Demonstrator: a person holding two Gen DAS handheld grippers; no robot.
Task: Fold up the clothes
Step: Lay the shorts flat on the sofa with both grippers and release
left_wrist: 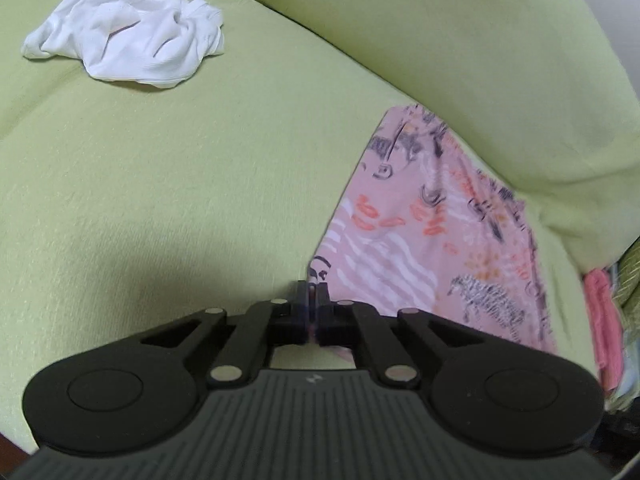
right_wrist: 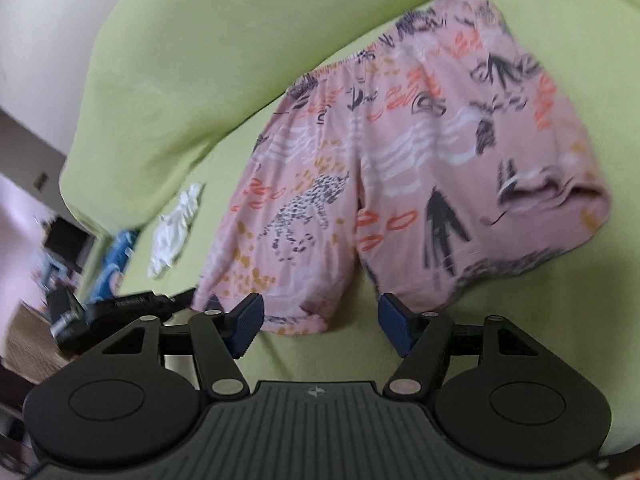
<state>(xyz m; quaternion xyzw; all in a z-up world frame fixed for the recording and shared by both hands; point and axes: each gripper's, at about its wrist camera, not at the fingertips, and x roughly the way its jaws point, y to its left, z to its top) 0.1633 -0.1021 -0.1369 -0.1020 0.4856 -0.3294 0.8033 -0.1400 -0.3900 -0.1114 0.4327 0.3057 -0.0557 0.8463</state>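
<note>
Only the right wrist view shows the whole pink patterned shorts (right_wrist: pixel 404 168) spread flat; the left gripper (left_wrist: pixel 311 292) pinches their hem, and the right gripper (right_wrist: pixel 320 322) has its fingers spread.

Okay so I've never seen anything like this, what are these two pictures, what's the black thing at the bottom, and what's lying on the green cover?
Each picture comes from a camera mounted on a hand-held two-finger gripper, looking forward along its fingers. The black parts are the grippers themselves. In the left view, the left gripper is shut on a corner of the pink patterned shorts. In the right view, the right gripper is open, just short of the shorts' hem. They lie spread on a green cover. A crumpled white garment lies farther off.
</note>
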